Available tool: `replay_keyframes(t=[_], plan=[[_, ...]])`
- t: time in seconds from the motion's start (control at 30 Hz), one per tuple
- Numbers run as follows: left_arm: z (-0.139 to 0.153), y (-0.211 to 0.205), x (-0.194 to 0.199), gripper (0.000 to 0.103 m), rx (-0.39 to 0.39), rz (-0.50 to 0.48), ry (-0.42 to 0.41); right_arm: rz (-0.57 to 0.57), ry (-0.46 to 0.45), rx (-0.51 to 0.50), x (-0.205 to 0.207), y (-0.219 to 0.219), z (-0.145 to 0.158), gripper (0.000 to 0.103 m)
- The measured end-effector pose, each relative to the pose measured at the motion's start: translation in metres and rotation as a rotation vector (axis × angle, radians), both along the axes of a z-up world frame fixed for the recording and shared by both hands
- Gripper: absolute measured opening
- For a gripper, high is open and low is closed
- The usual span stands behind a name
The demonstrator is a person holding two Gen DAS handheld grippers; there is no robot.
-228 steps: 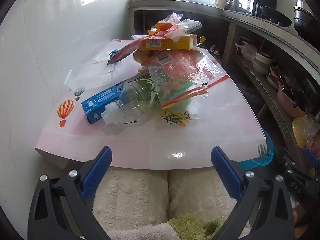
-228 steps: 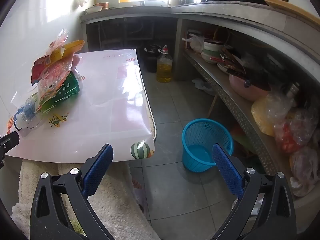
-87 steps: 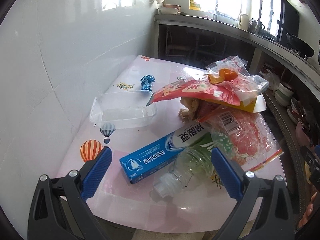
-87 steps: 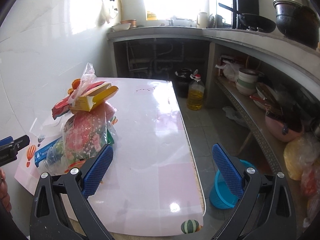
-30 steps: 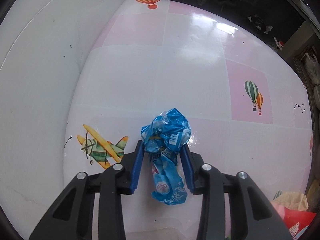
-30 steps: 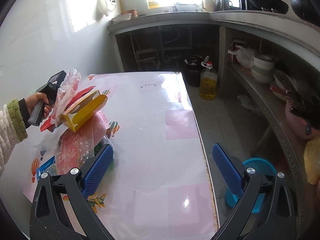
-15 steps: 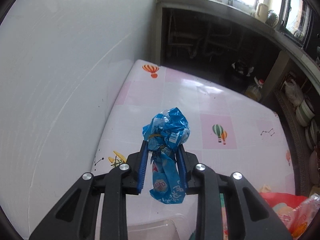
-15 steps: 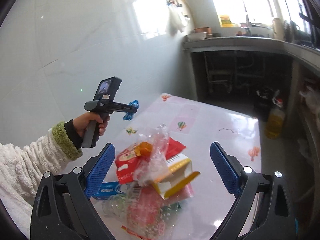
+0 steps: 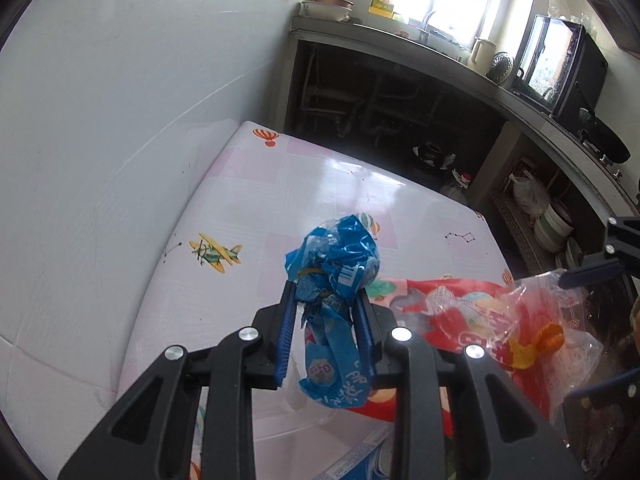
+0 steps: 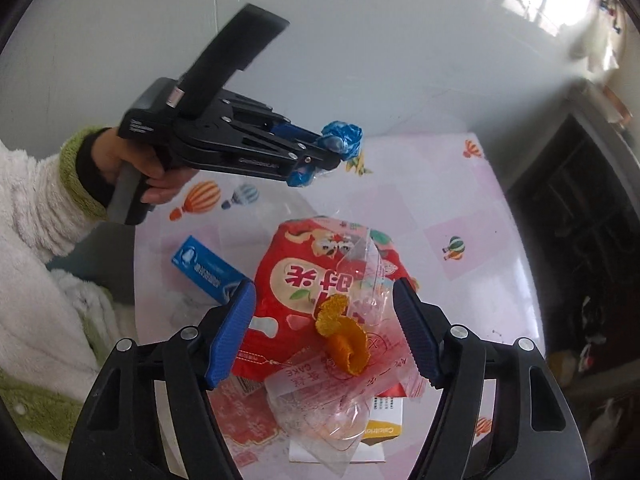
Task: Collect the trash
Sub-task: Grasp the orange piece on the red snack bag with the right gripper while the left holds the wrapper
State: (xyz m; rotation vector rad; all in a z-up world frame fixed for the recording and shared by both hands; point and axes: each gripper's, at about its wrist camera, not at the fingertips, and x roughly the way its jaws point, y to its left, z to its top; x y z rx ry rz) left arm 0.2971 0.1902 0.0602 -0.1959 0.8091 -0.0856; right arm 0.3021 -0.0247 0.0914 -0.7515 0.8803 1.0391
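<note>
My left gripper (image 9: 325, 300) is shut on a crumpled blue wrapper (image 9: 334, 264) and holds it above the table; it also shows in the right wrist view (image 10: 328, 148). My right gripper (image 10: 324, 320) is open, its jaws either side of a clear bag with orange peel (image 10: 344, 336) on top of the trash pile. Under the bag lie a red snack bag (image 10: 300, 276) and a yellow box (image 10: 380, 428). A blue toothpaste box (image 10: 204, 272) lies at the pile's left.
The pink patterned table (image 9: 280, 200) stands against a white wall (image 9: 100, 140). A clear plastic tray (image 9: 304, 412) sits under my left gripper. A counter with shelves and dishes (image 9: 552, 224) runs along the right. The person's white fleece sleeve (image 10: 40, 240) is at left.
My left gripper has lifted the blue wrapper further and swung toward the pile. My right gripper has come down over the pile and now straddles the clear bag with peel.
</note>
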Motion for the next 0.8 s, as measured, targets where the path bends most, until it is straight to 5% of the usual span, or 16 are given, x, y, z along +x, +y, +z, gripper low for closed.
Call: replay_keyframes(t=[0.2, 0.33, 0.8], plan=[[-0.007, -0.004, -0.008, 0.026, -0.011, -0.017, -0.004, -0.023, 0.087, -0.155, 0.005, 0.007, -0.020, 0.050], [-0.008, -0.006, -0.011, 0.026, -0.012, -0.034, -0.014, -0.043, 0.125, -0.199, 0.010, 0.008, -0.026, 0.049], [-0.008, 0.001, -0.019, 0.026, -0.035, -0.035, -0.042, -0.070, 0.134, -0.199, 0.006, 0.004, -0.023, 0.008]])
